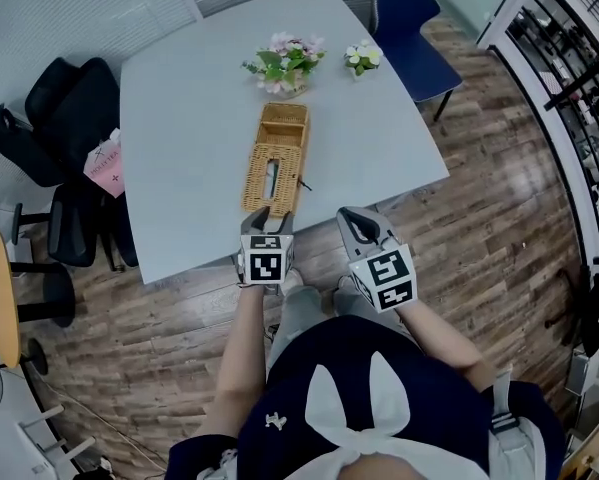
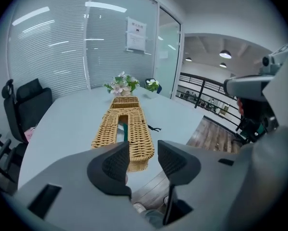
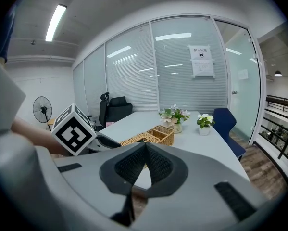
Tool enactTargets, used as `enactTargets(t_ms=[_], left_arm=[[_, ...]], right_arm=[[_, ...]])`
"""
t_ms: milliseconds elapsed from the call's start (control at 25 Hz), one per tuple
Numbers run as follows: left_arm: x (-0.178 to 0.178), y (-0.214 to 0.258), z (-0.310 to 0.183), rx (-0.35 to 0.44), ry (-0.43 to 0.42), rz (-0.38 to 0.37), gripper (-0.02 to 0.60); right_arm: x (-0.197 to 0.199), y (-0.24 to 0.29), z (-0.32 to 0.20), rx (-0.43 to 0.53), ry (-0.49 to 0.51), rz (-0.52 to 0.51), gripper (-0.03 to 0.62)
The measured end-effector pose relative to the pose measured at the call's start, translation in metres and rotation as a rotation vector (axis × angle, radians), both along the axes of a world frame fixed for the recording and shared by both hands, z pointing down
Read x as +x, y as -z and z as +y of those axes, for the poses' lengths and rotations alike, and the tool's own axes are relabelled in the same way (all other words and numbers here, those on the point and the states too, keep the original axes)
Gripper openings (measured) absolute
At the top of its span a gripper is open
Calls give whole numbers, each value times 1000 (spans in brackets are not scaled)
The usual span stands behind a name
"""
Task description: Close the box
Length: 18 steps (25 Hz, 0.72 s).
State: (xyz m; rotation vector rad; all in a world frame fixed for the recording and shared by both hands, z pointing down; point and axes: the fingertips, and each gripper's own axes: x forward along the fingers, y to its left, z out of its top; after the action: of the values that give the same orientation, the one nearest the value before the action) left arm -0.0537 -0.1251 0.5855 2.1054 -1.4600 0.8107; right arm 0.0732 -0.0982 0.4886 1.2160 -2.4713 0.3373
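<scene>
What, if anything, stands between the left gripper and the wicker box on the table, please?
Nothing visible does. The left gripper faces the near end of the wicker box with its jaws open, and only bare table lies between them. A small dark object lies beside the box's right side, clear of that path.

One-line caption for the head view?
Open left hand-held gripper poised at the near end of the wicker box on a grey table; right hand-held gripper shut beside it.
</scene>
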Motion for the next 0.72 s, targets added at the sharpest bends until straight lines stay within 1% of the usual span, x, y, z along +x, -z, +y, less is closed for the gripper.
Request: enactTargets(t_ms=[120,280,480,720], left_arm=[[-5,18,0,64,66,32,118],[-7,42,3,135,94,20,52],[-4,68,11,186,100,32,34],[0,82,20,206,115,80,26]], right_arm=[[-3,3,1,7,11,-6,5],[-5,4,2,13,25,-9,3],[-8,8,4,20,36,-14,3],[-11,13,7,29,49,-25,3]])
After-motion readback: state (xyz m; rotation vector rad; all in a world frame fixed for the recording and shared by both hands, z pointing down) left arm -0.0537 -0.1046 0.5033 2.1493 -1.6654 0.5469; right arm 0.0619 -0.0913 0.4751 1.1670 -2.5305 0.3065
